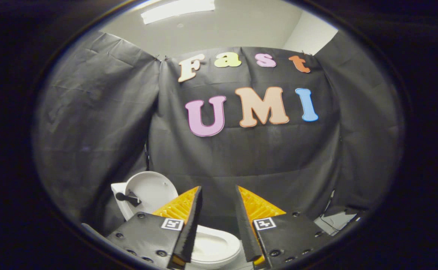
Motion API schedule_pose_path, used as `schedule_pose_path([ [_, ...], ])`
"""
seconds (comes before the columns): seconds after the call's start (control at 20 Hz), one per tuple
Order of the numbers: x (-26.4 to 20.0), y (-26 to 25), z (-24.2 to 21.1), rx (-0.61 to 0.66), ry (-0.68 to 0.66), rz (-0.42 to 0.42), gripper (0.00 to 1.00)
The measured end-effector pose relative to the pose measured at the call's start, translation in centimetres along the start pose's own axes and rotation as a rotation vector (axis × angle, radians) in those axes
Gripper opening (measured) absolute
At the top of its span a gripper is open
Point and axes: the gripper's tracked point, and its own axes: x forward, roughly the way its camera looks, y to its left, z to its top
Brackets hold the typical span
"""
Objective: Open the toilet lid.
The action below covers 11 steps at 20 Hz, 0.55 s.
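A white toilet sits low in front of me, with its lid [149, 189] standing upright against the tank [119, 198], beyond and left of my left finger. A small dark handle [128, 198] sticks out on the lid's left side. The seat and bowl [213, 245] lie below, showing between my two fingers. My gripper [219, 191] is held above the bowl, open, with nothing between its fingers and a wide gap showing the booth wall.
Black cloth walls close in behind the toilet and on both sides. A pale strip of floor [333, 221] with a thin cable shows low at the right, beyond my right finger.
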Motion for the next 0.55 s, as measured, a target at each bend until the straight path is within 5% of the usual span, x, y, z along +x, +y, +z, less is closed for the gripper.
schedule_pose_path([
  [0.55, -2.5, -8.8, -7.5, 0.029, 0.138, -0.03, 0.58],
])
